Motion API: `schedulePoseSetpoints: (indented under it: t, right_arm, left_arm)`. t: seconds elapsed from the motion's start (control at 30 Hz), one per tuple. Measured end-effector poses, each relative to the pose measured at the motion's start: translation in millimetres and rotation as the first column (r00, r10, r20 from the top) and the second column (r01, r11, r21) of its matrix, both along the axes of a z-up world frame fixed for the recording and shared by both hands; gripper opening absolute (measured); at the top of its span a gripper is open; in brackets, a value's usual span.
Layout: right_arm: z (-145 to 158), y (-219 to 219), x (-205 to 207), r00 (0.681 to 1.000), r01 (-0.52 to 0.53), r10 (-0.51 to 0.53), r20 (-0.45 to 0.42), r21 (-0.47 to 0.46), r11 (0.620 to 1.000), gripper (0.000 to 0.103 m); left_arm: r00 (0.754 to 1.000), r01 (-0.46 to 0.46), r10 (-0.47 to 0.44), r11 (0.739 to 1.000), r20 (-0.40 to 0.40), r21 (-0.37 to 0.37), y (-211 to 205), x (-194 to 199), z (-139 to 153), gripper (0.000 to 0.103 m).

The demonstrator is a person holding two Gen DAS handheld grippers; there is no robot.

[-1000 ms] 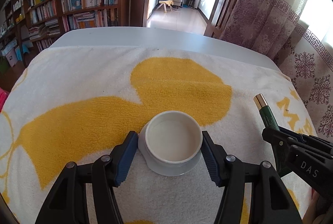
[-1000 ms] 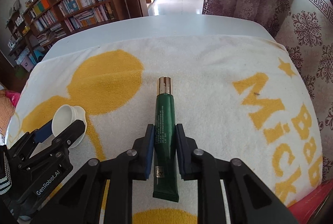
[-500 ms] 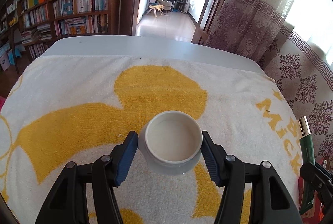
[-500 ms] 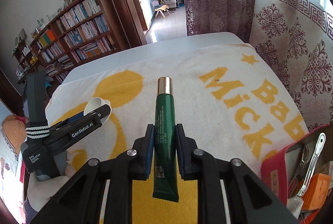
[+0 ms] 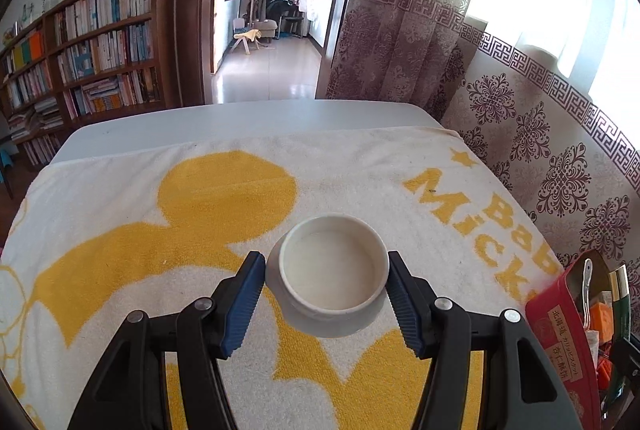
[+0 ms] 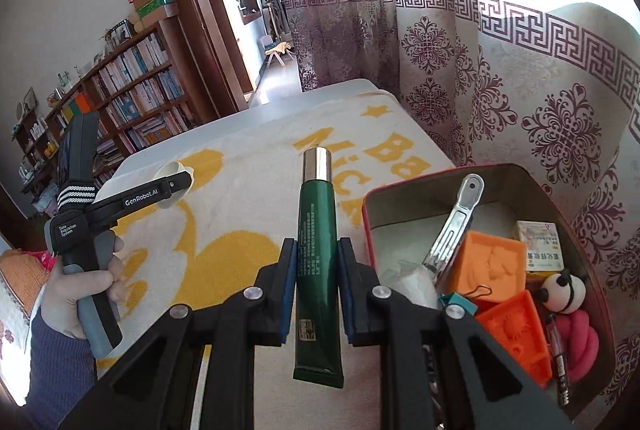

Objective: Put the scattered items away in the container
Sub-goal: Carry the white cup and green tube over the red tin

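Note:
A white ceramic cup (image 5: 332,270) hangs above the yellow-and-white towel (image 5: 200,198), with my left gripper (image 5: 325,262) shut on its sides by the blue pads. In the right wrist view, the right gripper (image 6: 317,246) is shut on a green tube (image 6: 316,214) with a metallic cap, held in the air just left of the red tin container (image 6: 400,186). The left gripper (image 6: 176,186) with the cup (image 6: 170,170) appears there further left, in a person's hand. The tin (image 5: 560,310) and the tube (image 5: 622,294) also sit at the left wrist view's right edge.
The tin holds a metal clip (image 6: 456,226), orange blocks (image 6: 496,262), a panda toy (image 6: 564,290), a small box, a pen and a pink item. A patterned curtain (image 6: 520,102) hangs close behind the tin. The grey table (image 5: 240,118) runs beyond the towel.
Both grippers have moved right and upward with their loads; the cup has left the towel. The red tin has come into both views and now lies beside the tube.

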State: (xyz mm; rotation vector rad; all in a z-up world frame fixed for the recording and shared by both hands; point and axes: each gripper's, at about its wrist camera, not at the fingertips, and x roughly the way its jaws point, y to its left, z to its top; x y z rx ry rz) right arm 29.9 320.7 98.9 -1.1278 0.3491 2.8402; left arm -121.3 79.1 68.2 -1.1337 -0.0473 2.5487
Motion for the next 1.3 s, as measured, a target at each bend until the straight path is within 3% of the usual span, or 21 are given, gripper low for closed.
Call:
schedulePoseSetpoints:
  t: [0.27, 0.53, 0.93, 1.3]
  right_arm:
    - [4.2, 49.1, 55.8, 0.996, 0.088, -0.088, -0.025, 0.005, 0.996, 0.022]
    - [-0.3, 91.1, 84.7, 0.986, 0.154, -0.156, -0.05, -0.041, 0.987, 0.022]
    - [-11.8, 112.0, 103.4, 0.987, 0.128, -0.136, -0.082, -0.102, 0.987, 0.022]
    - [-23.5, 115.6, 103.4, 0.992, 0.094, -0.104, -0.075, -0.125, 0.988, 0.021]
  left_arm:
    - [0.993, 0.121, -0.121, 0.993, -0.006, 0.0, 41.5, 50.2, 11.3, 0.062]
    - [0.97, 0.243, -0.243, 0.97, -0.022, 0.003, 98.2, 91.6, 31.0, 0.062]
    - [0.927, 0.375, -0.375, 0.927, -0.005, -0.009, 186.5, 131.8, 34.3, 0.062]
    - [0.917, 0.398, -0.399, 0.916, -0.01, -0.054, 227.0, 143.5, 26.5, 0.063]
